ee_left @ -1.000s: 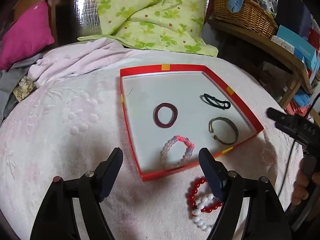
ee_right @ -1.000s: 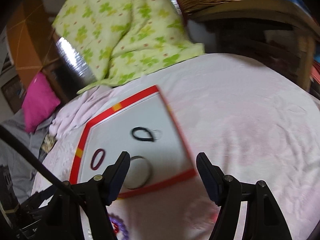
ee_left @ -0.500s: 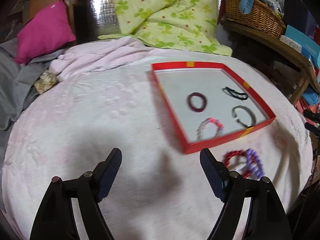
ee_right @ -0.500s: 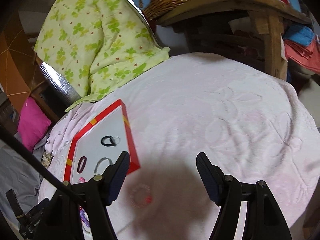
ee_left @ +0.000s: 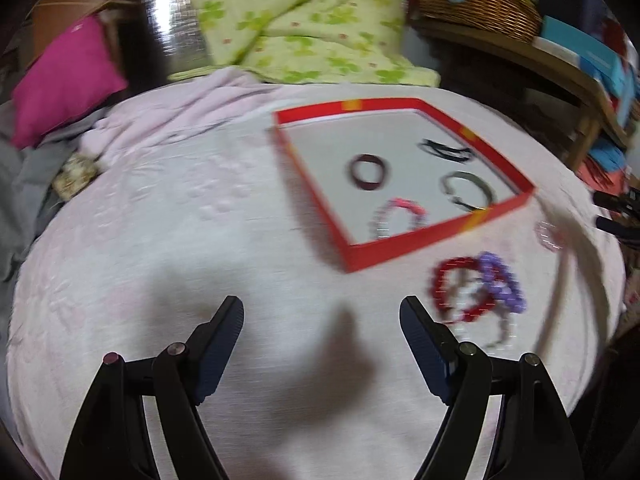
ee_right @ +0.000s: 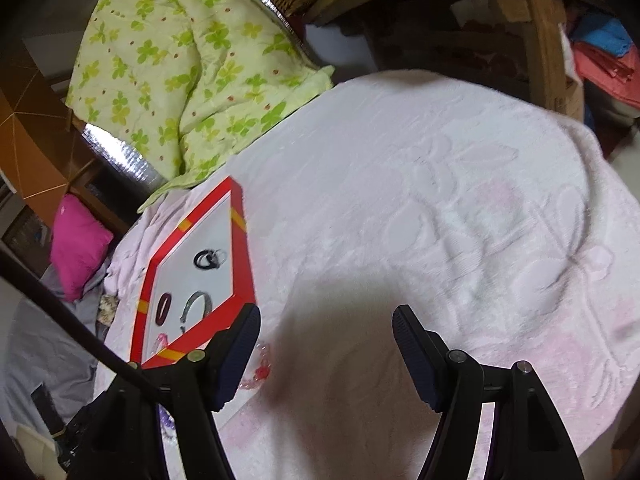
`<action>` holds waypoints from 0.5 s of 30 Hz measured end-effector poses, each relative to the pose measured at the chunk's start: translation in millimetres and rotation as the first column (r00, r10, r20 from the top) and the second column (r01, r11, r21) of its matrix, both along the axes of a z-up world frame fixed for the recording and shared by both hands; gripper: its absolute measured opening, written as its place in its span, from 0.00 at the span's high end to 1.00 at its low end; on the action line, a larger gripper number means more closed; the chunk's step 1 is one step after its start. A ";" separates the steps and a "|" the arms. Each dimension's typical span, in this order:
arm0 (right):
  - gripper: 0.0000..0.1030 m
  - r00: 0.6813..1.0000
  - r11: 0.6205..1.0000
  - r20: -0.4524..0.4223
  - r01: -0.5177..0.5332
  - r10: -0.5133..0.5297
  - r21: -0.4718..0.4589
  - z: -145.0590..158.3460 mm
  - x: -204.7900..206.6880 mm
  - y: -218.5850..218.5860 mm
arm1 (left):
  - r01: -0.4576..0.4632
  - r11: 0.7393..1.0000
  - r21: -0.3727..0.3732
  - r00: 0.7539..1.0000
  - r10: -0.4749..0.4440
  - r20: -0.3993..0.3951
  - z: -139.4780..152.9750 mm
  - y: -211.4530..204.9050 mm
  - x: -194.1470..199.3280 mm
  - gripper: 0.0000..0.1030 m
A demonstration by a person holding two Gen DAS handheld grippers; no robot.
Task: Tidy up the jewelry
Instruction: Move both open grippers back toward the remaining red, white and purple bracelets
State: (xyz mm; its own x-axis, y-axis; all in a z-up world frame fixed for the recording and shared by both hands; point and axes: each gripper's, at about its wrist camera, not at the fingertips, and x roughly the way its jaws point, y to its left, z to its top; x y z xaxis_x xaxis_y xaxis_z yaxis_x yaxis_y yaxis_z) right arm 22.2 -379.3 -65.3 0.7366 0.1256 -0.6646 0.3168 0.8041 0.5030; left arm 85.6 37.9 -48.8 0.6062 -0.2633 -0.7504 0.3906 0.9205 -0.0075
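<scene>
A red-rimmed tray [ee_left: 436, 240] [ee_right: 242, 256] lies on the pale pink blanket [ee_left: 200, 216] [ee_right: 440, 184]. Inside it are a dark red ring [ee_left: 368, 167], a black hair tie [ee_left: 446, 149], a grey-green bangle [ee_left: 468, 190] and a pink bead bracelet [ee_left: 398, 218]. In front of the tray lie a red bead bracelet [ee_left: 456, 288], a purple one [ee_left: 502, 282] and a pale pink one [ee_left: 550, 234] [ee_right: 260, 372]. My left gripper [ee_left: 322, 318] is open over bare blanket, left of the loose bracelets. My right gripper [ee_right: 326, 326] is open too, right of the tray, nothing between its fingers.
A green floral quilt [ee_left: 296, 20] [ee_right: 180, 60] is piled behind the tray, a magenta pillow [ee_left: 64, 80] at the far left. A wooden shelf [ee_left: 520, 60] with a wicker basket [ee_left: 476, 4] stands at the right. The blanket's edge falls away on the right side.
Both views have drawn back from the tray. In the left view the tray and loose bracelets shifted right and farther off; in the right view the tray slid to the left edge. Both grippers stayed open.
</scene>
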 end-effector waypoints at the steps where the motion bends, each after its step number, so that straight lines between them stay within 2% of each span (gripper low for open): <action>1: 0.30 1.000 1.000 0.000 -0.020 0.020 0.010 -1.4 2.1 2.3 | 0.032 0.999 -0.007 0.999 -0.032 0.000 0.9 -8.9 -1.9 0.22; 5: 0.30 0.997 0.996 -0.008 -0.082 0.083 0.021 -5.0 7.5 13.0 | 0.121 0.993 -0.008 0.993 -0.120 0.020 6.2 -33.9 -10.2 0.22; 10: 0.46 0.986 0.986 -0.010 -0.167 0.167 0.005 -6.0 17.7 34.7 | 0.196 0.980 -0.038 0.981 -0.195 0.022 10.8 -53.8 -14.7 0.22; 11: 0.48 0.983 0.983 -0.017 -0.181 0.181 -0.007 -7.0 19.9 39.9 | 0.206 0.977 -0.045 0.978 -0.206 0.020 11.2 -56.6 -15.3 0.22; 13: 0.58 0.977 0.976 -0.038 -0.213 0.211 -0.041 -9.7 26.7 51.3 | 0.225 0.973 -0.055 0.974 -0.224 0.020 11.9 -60.5 -16.4 0.22; 15: 0.64 0.972 0.970 -0.056 -0.231 0.227 -0.079 -12.3 33.1 59.9 | 0.231 0.971 -0.059 0.973 -0.230 0.018 11.2 -62.2 -16.9 0.22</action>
State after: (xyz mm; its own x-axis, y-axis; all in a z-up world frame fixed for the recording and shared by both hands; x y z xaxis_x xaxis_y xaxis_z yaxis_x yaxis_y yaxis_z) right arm 55.3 -319.4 -77.6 0.6633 0.2289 -0.7125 0.1408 0.8969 0.4192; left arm 68.6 -24.3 -37.7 0.5319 -0.4414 -0.7227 0.5928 0.8035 -0.0546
